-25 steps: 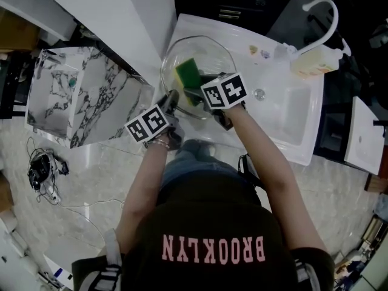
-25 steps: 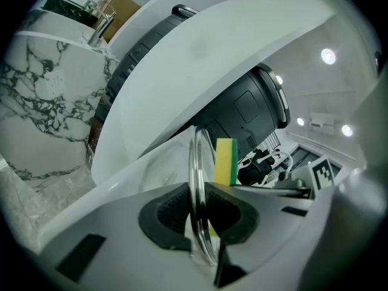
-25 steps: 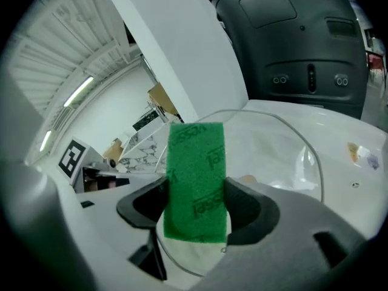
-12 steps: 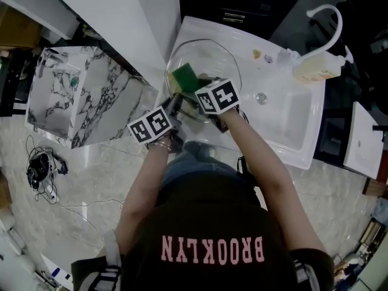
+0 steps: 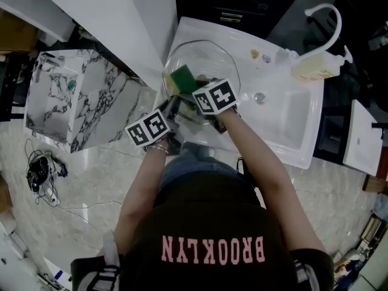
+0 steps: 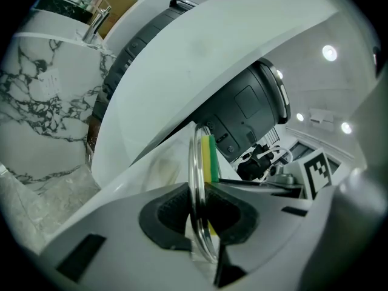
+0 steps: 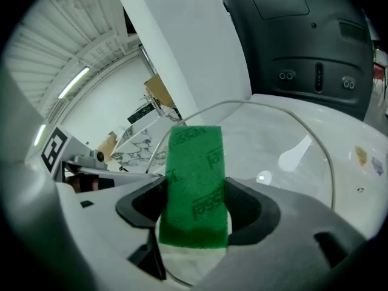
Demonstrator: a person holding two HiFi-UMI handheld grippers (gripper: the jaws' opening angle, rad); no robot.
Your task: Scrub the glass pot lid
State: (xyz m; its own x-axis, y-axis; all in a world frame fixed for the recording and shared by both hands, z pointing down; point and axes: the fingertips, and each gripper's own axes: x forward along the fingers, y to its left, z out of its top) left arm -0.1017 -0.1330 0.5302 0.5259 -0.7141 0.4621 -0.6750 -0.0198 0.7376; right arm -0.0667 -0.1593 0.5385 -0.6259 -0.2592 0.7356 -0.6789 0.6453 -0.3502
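Observed a round clear glass pot lid (image 5: 200, 62) held above the left end of a white moulded sink (image 5: 291, 123), close to its near edge. Found the left gripper (image 5: 172, 106) with jaws clenched on the lid's near rim, pinching the glass edge-on. Judged this a steadying hold, to stop the lid sliding under pressure.

Found the right gripper (image 5: 195, 88) with jaws clamped on a green-and-yellow rectangular scrubbing sponge (image 5: 182, 76). Noted the yellow side nearest the glass, just beyond the left gripper; contact likely but not certain. Judged this the working hold for scrubbing.

Noted the lid's broad face turned up toward the person, tilted rather than level. Recorded no long axis for the lid, a disc. Recorded the sponge's long axis as running along the right jaws, toward the lid's far rim. Could not make out the lid's knob.
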